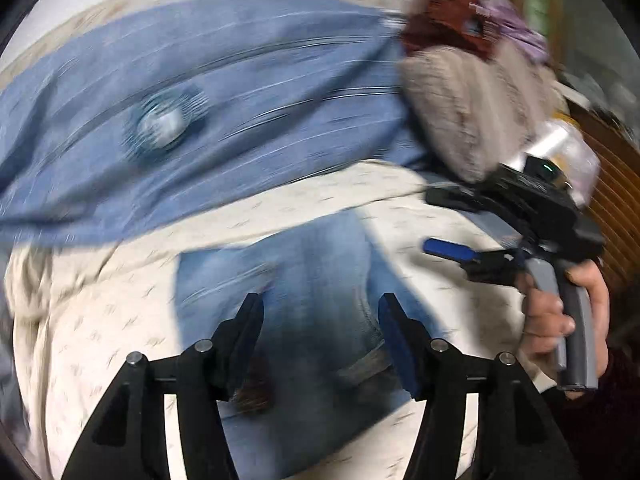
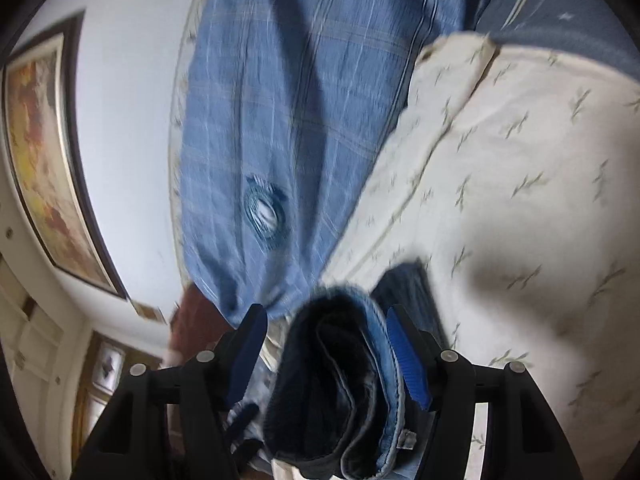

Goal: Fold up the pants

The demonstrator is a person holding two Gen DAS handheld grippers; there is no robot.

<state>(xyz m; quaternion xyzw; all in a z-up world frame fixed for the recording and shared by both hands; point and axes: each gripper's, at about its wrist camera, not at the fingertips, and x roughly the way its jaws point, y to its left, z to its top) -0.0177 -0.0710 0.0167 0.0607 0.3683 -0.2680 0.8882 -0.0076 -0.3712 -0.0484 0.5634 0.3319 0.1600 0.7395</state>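
Left hand-held gripper (image 1: 320, 344): your jaws stand apart over the jeans (image 1: 320, 280), gripping nothing.
Right hand-held gripper (image 2: 326, 344): jaws part-open around a bunched jeans fold; grip unclear.
Jeans: on the cream bedsheet (image 1: 120, 320), lower centre.

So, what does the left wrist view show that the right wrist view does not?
Only the left wrist view shows the right gripper in a hand and the beige cushion. Only the right wrist view shows the framed picture and bunched jeans between that gripper's fingers. Both show the blue pillow and the cream bedsheet.
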